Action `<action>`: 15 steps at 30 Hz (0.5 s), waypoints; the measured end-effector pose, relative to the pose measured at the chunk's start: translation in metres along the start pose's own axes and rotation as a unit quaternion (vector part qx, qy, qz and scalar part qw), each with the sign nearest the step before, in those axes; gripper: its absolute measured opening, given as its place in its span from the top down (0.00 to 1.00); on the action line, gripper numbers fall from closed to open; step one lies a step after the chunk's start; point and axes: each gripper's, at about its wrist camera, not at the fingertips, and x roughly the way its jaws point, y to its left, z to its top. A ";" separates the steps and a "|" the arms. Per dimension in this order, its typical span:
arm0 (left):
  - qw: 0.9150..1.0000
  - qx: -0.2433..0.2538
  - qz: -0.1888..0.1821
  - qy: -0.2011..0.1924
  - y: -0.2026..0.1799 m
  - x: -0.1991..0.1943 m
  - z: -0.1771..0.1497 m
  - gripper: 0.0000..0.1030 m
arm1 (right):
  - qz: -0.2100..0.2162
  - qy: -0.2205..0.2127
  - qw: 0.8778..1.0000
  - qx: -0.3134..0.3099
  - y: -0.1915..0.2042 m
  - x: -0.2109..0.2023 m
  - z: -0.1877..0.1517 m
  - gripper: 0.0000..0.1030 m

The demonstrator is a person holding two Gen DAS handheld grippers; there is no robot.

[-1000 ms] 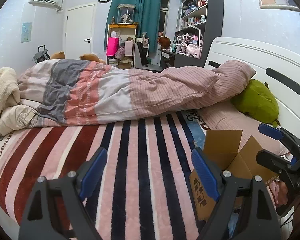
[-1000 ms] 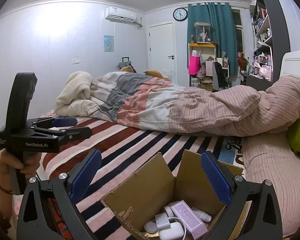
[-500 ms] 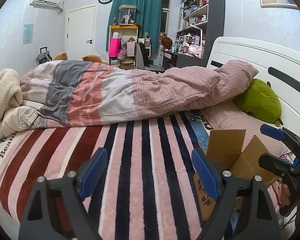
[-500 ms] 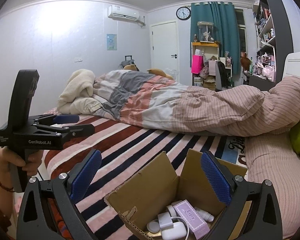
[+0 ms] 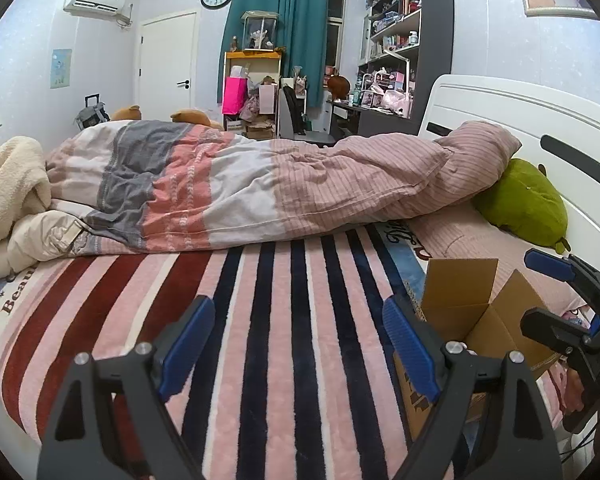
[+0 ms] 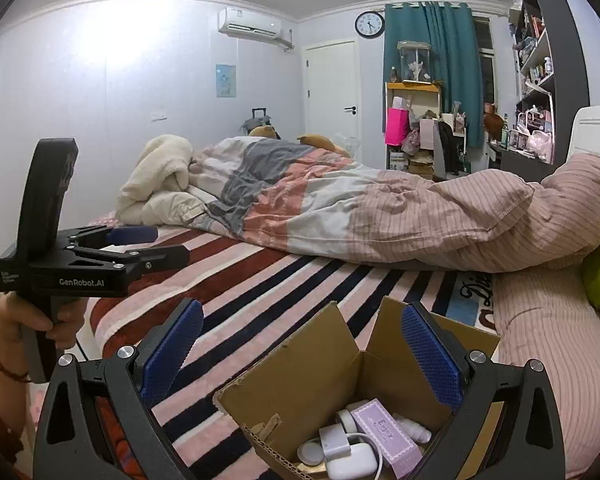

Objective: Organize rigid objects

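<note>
Since a second ago we have drifted a little: in the left wrist view the brown cardboard box [image 5: 476, 312] has slid slightly toward the right edge, and in the right wrist view it sits a touch lower and closer.

The bed's fleece blanket striped in pink, dark red and navy [image 5: 284, 320] fills the foreground, and the rumpled pink, grey and white striped duvet [image 5: 260, 184] lies heaped across it behind. A green plush cushion [image 5: 524, 204] rests against the white headboard [image 5: 512, 116].

The box stands open on the blanket near the pink striped pillow [image 6: 540, 320], its flaps raised. Inside we see a lilac rectangular carton [image 6: 384, 436], a white charger with its cable [image 6: 340, 440], a white rounded case [image 6: 350, 466] and a small white bottle [image 6: 414, 430], all lying together on the bottom.

Our left gripper [image 5: 296, 340] hangs over the bare stripes with its blue-padded fingers [image 5: 186, 340] spread wide and nothing between them. Our right gripper [image 6: 300, 356] hovers just above the box's opening, fingers [image 6: 430, 360] likewise wide apart and holding nothing.
</note>
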 end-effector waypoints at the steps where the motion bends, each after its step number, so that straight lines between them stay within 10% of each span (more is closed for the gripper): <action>1: 1.000 -0.001 0.000 0.000 0.000 0.000 0.000 0.18 | 0.000 0.001 1.000 -0.001 0.000 0.000 0.000 0.03; 15: 1.000 -0.002 0.002 -0.002 0.002 -0.001 -0.003 0.18 | 0.007 0.001 1.000 0.000 -0.003 0.004 -0.001 0.03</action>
